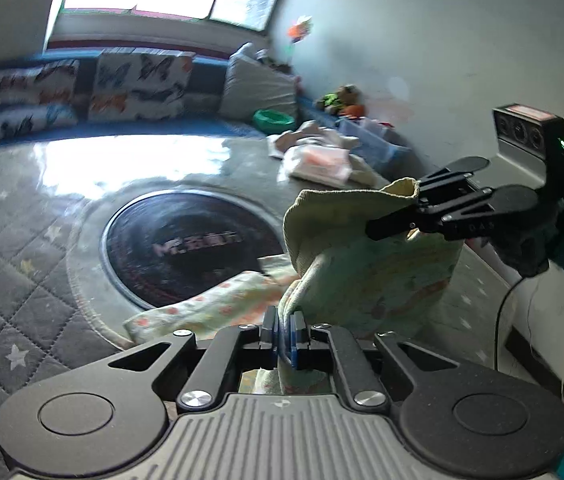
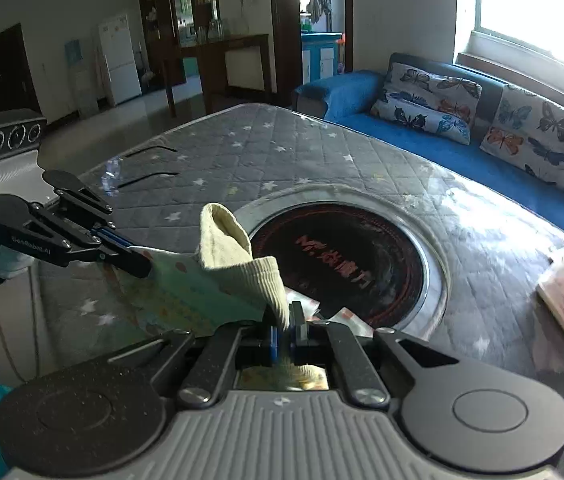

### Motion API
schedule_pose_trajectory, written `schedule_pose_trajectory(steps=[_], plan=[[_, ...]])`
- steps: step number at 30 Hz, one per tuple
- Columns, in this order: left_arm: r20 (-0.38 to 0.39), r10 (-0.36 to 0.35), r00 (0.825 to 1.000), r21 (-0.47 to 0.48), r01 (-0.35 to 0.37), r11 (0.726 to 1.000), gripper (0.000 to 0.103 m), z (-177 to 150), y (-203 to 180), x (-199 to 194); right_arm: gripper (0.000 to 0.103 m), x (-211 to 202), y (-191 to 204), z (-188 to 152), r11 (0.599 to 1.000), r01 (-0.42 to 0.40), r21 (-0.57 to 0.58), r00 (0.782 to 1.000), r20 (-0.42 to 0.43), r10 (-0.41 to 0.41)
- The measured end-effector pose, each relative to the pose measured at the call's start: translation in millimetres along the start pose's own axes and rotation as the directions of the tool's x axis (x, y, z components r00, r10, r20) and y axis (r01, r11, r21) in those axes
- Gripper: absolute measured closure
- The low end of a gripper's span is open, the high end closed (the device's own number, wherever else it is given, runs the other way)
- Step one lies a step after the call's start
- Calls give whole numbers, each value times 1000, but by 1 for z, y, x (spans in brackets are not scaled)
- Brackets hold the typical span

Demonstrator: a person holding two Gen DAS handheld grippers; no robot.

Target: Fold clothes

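Garment (image 1: 361,264) hangs lifted between both clamped tongs, angled downward.

A home living room: blue sofa (image 2: 433,136) with butterfly cushions (image 2: 427,98), a fridge (image 2: 120,60), wooden shelving (image 2: 186,20).

Two grippers, left gripper (image 1: 283,330) and right gripper (image 2: 289,330), clamp one pale printed garment (image 1: 365,264) between them. Beyond the tongs: one round black hob (image 2: 345,264), two butterfly cushions (image 2: 425,100), one folded stack (image 1: 317,160).
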State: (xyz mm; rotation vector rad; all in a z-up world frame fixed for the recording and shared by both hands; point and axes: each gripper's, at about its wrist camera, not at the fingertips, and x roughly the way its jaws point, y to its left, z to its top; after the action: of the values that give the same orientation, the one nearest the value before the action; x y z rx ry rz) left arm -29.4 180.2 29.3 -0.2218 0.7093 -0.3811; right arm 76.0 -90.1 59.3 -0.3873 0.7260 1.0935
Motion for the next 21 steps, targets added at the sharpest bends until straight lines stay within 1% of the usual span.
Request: schedule_pose_trajectory(steps=[4, 8, 10, 12, 14, 17, 19, 21], plan=[[-28, 33, 999, -55, -34, 998, 97, 7, 25, 22, 99, 38, -21, 8, 1000, 7, 25, 1000, -14, -7], [-63, 65, 996, -119, -72, 990, 97, 6, 48, 46, 98, 76, -37, 5, 997, 10, 80, 1000, -22, -8], [-75, 69, 995, -147, -79, 986, 97, 4, 57, 53, 97, 91, -42, 0, 995, 23, 101, 1000, -19, -21], [-88, 74, 993, -169, -88, 982, 97, 3, 63, 58, 92, 102, -48, -5, 990, 33, 139, 999, -16, -31], [-100, 75, 992, -189, -93, 978, 96, 2, 68, 62, 84, 109, -55, -11, 981, 34, 190, 999, -6, -34], [-107, 83, 991, -195, -103, 975, 96, 3, 74, 65, 77, 108, -63, -16, 967, 50, 249, 998, 31, -60], [-104, 94, 990, -187, -112, 976, 95, 6, 76, 64, 72, 100, -65, -19, 960, 84, 267, 993, 60, -104], [-106, 102, 989, -193, -121, 974, 93, 10, 80, 65, 72, 91, -67, -23, 955, 103, 278, 989, 75, -129]])
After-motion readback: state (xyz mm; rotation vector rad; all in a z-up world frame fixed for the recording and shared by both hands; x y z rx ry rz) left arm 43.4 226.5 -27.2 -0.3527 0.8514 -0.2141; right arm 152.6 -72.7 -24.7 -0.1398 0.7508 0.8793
